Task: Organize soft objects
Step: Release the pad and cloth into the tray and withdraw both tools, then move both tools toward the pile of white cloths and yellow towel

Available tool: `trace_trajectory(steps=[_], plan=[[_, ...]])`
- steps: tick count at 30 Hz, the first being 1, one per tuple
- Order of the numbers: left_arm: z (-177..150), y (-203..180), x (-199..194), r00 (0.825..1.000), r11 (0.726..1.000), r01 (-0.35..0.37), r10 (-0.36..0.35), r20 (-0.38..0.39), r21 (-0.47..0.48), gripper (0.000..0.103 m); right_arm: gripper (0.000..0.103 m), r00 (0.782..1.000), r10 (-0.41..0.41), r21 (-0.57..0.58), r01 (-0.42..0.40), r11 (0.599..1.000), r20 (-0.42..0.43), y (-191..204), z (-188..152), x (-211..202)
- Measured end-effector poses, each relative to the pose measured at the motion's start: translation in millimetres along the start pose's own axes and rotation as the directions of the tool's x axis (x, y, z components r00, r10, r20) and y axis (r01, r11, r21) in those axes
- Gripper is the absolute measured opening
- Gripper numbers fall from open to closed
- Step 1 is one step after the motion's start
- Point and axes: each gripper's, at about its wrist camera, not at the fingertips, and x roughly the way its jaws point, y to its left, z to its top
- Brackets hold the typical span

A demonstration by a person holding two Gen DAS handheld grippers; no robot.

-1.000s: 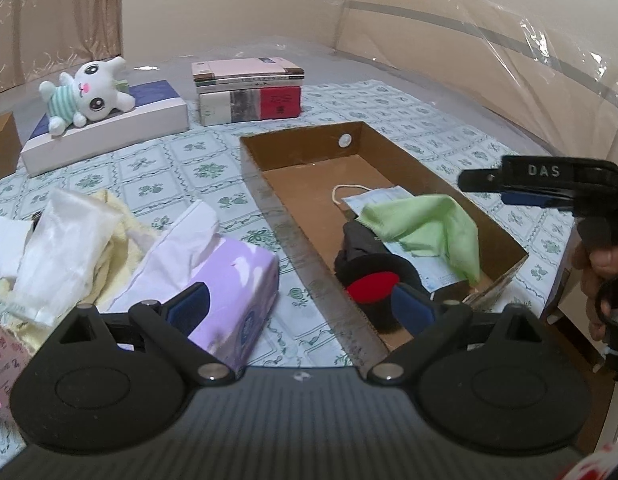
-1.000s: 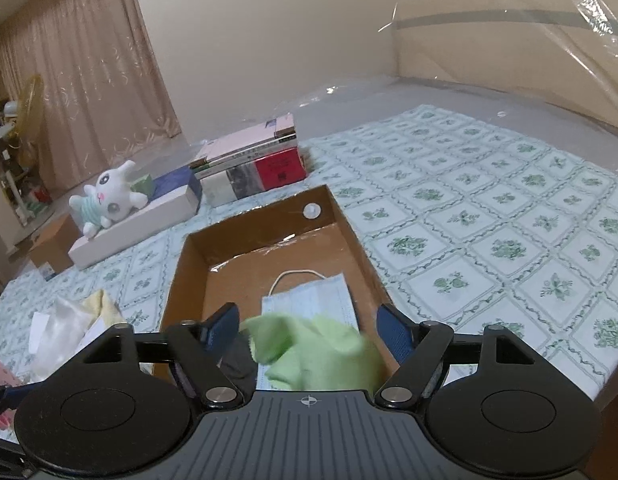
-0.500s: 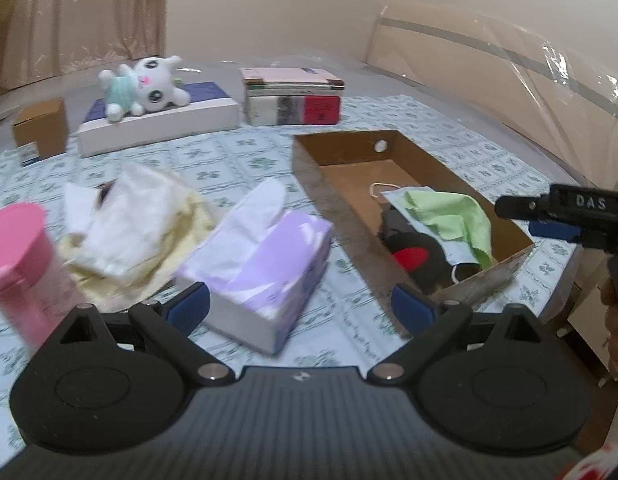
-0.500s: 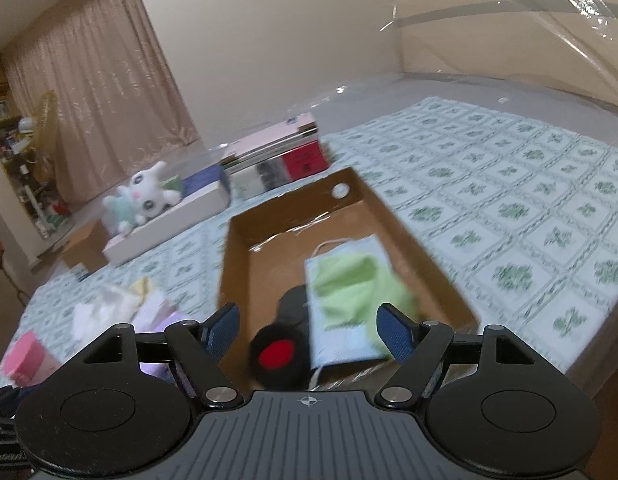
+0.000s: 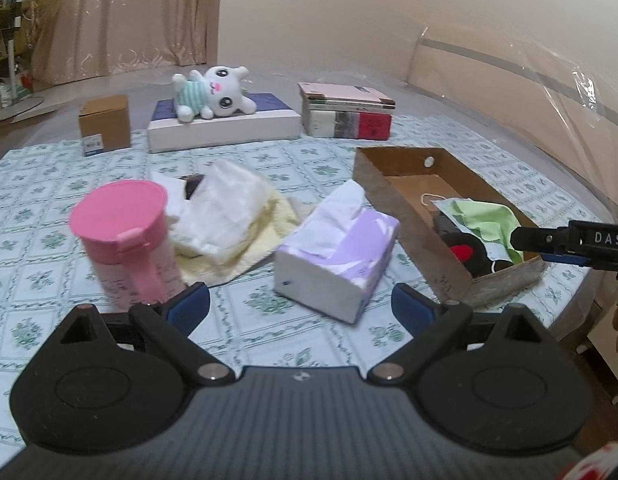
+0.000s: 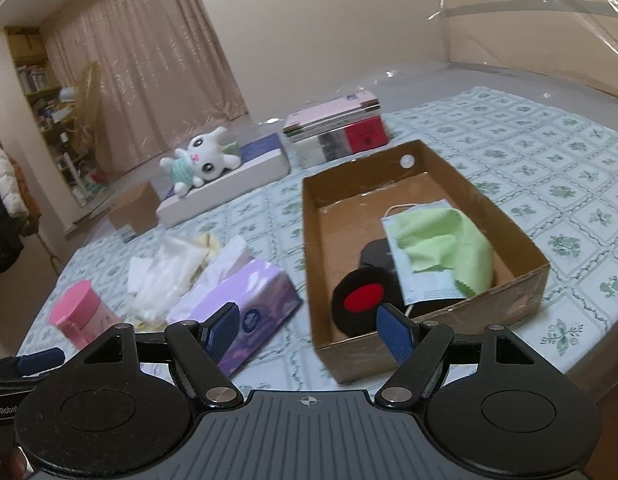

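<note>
A brown cardboard box (image 6: pixel 527 278) (image 5: pixel 393 196) holds a green cloth (image 6: pixel 449 248) (image 5: pixel 485 216), a blue face mask (image 6: pixel 425 280) and a black soft item with a red dot (image 6: pixel 363 298) (image 5: pixel 465 252). Left of the box lie a purple tissue pack (image 5: pixel 341 260) (image 6: pixel 249 300), a white plastic bag (image 5: pixel 225 208) (image 6: pixel 165 272) and a yellow cloth (image 5: pixel 249 248). A white plush bunny (image 5: pixel 213 94) (image 6: pixel 197 162) rests on a flat white box at the back. My left gripper (image 5: pixel 301 306) is open and empty, near the tissue pack. My right gripper (image 6: pixel 309 326) is open and empty, before the box's near-left corner.
A pink lidded cup (image 5: pixel 125 240) (image 6: pixel 81 316) stands at the front left. A small brown carton (image 5: pixel 105 126) and a stack of books (image 5: pixel 349 114) (image 6: pixel 337 128) sit at the back. The table's edge runs close behind the box on the right.
Both grippers have pulled back from the box and swung left. The pink cup, the tissue pack and the small carton have come into fuller view. The green cloth stays in the box.
</note>
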Motion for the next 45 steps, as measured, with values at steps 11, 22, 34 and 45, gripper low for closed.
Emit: trace_trajectory(steps=[11, 22, 34, 45], plan=[[4.0, 36.0, -19.2, 0.999, 0.999, -0.036, 0.037, 0.029, -0.033, 0.096, 0.075, 0.998, 0.05, -0.061, -0.052, 0.997, -0.032, 29.7, -0.9, 12.4], [38.3, 84.0, -24.3, 0.997, 0.999, -0.051, 0.052, 0.051, -0.01, 0.096, 0.075, 0.987, 0.136, -0.241, -0.153, 0.958, -0.084, 72.9, 17.4, 47.4], [98.4, 155.4, 7.4, 0.999, 0.999, -0.048, 0.048, 0.003, 0.007, 0.095, 0.075, 0.965, 0.194, -0.314, -0.242, 0.918, -0.177, 130.4, 38.1, 118.9], [130.4, 206.3, 83.9, 0.992, 1.0, -0.007, 0.011, -0.129, 0.027, 0.09, 0.075, 0.948, 0.168, -0.288, -0.245, 0.926, -0.269, 171.0, 32.4, 201.4]])
